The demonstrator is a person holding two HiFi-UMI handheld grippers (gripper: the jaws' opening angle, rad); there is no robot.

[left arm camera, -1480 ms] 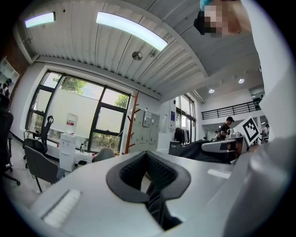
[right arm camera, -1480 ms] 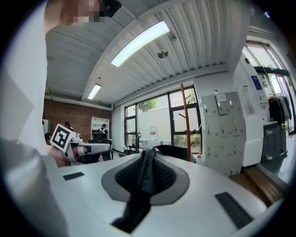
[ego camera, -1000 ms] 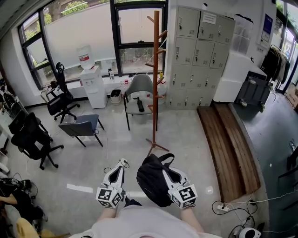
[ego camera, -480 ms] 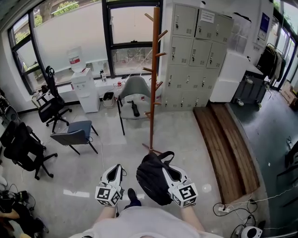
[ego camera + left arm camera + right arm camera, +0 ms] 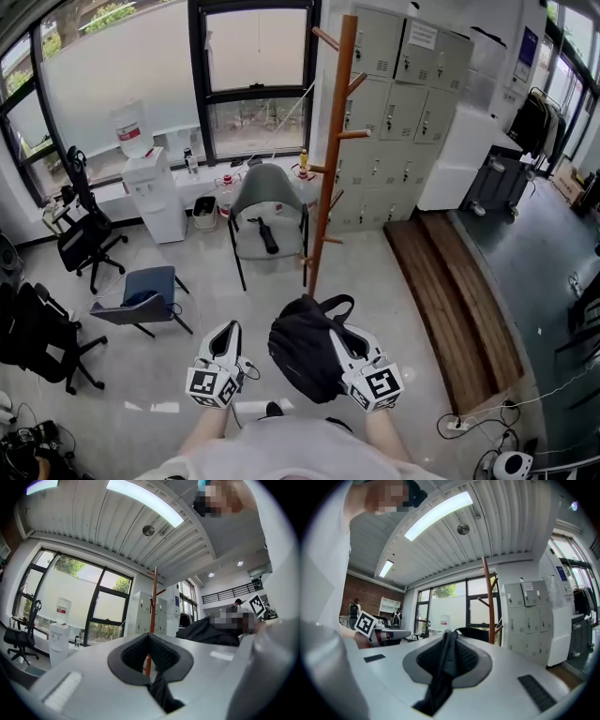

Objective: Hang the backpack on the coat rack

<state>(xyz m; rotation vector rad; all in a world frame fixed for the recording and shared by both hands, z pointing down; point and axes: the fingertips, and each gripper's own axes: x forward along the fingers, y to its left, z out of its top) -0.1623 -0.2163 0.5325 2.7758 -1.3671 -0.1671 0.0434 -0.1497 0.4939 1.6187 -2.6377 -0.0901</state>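
Clamping a black strap (image 5: 440, 677) between nearly closed jaws, the right gripper (image 5: 449, 639) held the backpack (image 5: 298, 349), whose dark bulk hung against that gripper's inner side, between the two hands and low in front of the person. The left gripper (image 5: 228, 330) sat just beside the bag on its left, apart from it, jaws drawn together at the tips. Something dark showed low in the slot between them, but I could not tell whether it was fabric or only shadow. The relation that mattered lay straight ahead: the coat rack (image 5: 335, 141) stood upright on the floor beyond the bag, well apart from both hands. In the right gripper view its pole rose as a vertical line just right of the jaw line. Its pegs (image 5: 354, 134) branched off the pole at several heights, most slanting upward, and a free loop (image 5: 335, 302) at the bag's top lay on the side facing the rack. A grey chair (image 5: 269, 192) stood just beside the pole's foot on the left, with lockers (image 5: 403, 94) behind. By my reading the right hand was the better lined up, and the coming move called for closing the gap, then lifting a strap above a peg and lowering it on. The chair looked like the likeliest thing to snag the bag.
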